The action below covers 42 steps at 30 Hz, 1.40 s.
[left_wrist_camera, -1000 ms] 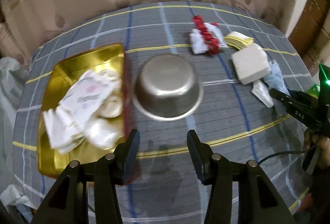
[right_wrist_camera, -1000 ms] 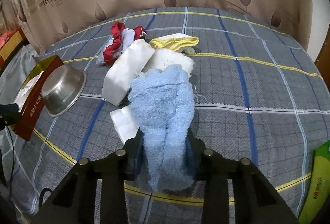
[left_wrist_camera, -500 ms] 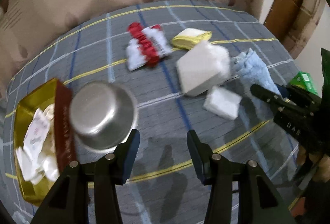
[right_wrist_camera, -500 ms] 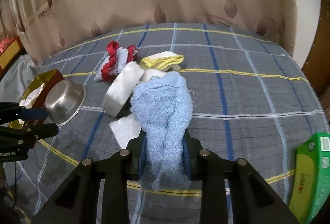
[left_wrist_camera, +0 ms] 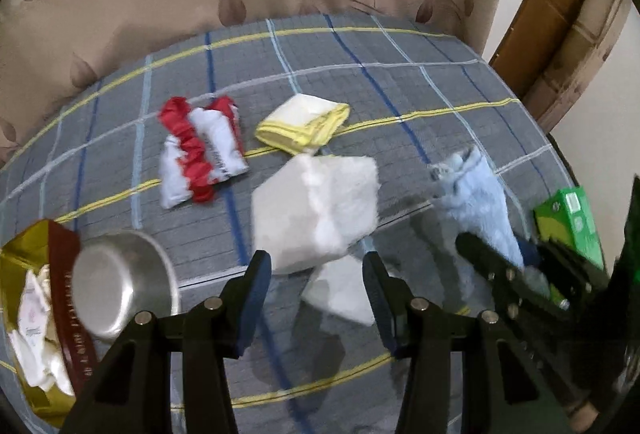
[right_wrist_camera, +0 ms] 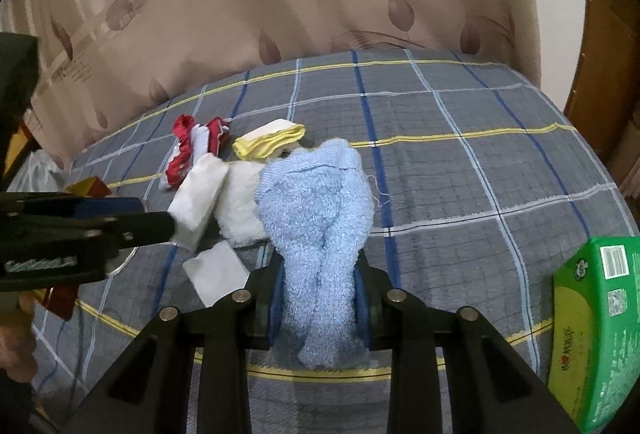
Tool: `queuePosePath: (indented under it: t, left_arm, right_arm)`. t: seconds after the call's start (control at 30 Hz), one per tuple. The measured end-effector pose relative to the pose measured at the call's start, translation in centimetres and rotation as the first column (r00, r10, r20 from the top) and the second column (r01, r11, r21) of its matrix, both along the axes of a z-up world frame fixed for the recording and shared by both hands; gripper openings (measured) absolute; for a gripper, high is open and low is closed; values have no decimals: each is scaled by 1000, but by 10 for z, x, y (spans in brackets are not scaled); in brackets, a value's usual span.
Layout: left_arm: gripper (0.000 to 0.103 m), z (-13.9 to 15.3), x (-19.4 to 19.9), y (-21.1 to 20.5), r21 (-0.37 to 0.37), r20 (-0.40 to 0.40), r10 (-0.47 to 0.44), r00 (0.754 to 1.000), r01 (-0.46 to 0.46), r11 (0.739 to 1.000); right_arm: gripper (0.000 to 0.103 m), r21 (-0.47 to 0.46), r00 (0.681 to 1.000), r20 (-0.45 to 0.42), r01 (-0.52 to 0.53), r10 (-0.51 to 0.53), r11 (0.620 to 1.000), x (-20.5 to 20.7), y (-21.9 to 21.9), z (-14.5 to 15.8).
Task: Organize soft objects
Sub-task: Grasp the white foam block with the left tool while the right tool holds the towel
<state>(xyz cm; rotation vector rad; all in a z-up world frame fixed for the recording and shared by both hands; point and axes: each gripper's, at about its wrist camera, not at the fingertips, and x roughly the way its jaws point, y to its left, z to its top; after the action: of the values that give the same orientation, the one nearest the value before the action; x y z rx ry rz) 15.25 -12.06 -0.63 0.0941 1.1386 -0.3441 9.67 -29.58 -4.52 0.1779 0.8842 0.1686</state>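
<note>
My right gripper (right_wrist_camera: pixel 319 288) is shut on a light blue towel (right_wrist_camera: pixel 316 210) and holds it above the plaid table; the towel also shows in the left wrist view (left_wrist_camera: pixel 476 202). My left gripper (left_wrist_camera: pixel 316 286) is open and empty, just in front of a white folded cloth (left_wrist_camera: pixel 316 210) and a small white pad (left_wrist_camera: pixel 344 290). A yellow-edged cloth (left_wrist_camera: pixel 304 128) and a red and white cloth (left_wrist_camera: pixel 200 150) lie farther back. The left gripper shows in the right wrist view (right_wrist_camera: pixel 132 222) beside the white cloth (right_wrist_camera: pixel 200 200).
A steel bowl (left_wrist_camera: pixel 120 286) lies upside down at the left next to a gold box (left_wrist_camera: pixel 60 274) holding white items. A green box (right_wrist_camera: pixel 596 330) stands at the right edge. A curtain hangs behind the table (left_wrist_camera: pixel 400 82).
My left gripper has swung right, from the gold box and bowl toward the white cloths. My right gripper has lifted the blue towel higher off the table.
</note>
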Motion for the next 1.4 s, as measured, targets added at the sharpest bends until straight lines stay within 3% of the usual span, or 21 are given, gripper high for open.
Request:
queuePosePath:
  t: [0.3,0.47,0.63,0.73,0.93,1.07,1.1,1.4]
  left_arm:
    - [49,-25,28,-9,104,-21,91,996,-88,991]
    - [51,-27,36,18,21,-64,128,990,-127,992]
    - [51,-21,38,35,8,-53,138,989,-138,990]
    - [51,-25,41,45,40,-56,164,985,-162,986]
    - [51,-34,45,47,-12,-83,155,984,-157,988]
    - [43,-34,45,43,-12,-61,144,988,-145,989]
    - [27,-33,45,42,-15,-56,138,989,-139,990]
    - [26,-27,41,42,0,-32,121,992,-121,993]
  right_arm:
    - [26,46,1000,-20,-4,5,999,2,-4,-4]
    - [26,54,1000,-22,-20,21,998,2,0,-4]
    - [26,62,999,-19,-25,26,998,2,2,-3]
    - [26,65,999,-18,-30,32,997,2,3,-3]
    - [26,71,999,-23,-40,42,997,2,4,-4]
    - [26,68,999,-22,-43,44,997,2,5,-4]
    - [26,68,999,-22,-43,44,997,2,5,-4]
    - [26,56,999,-18,-42,43,998,1,5,-4]
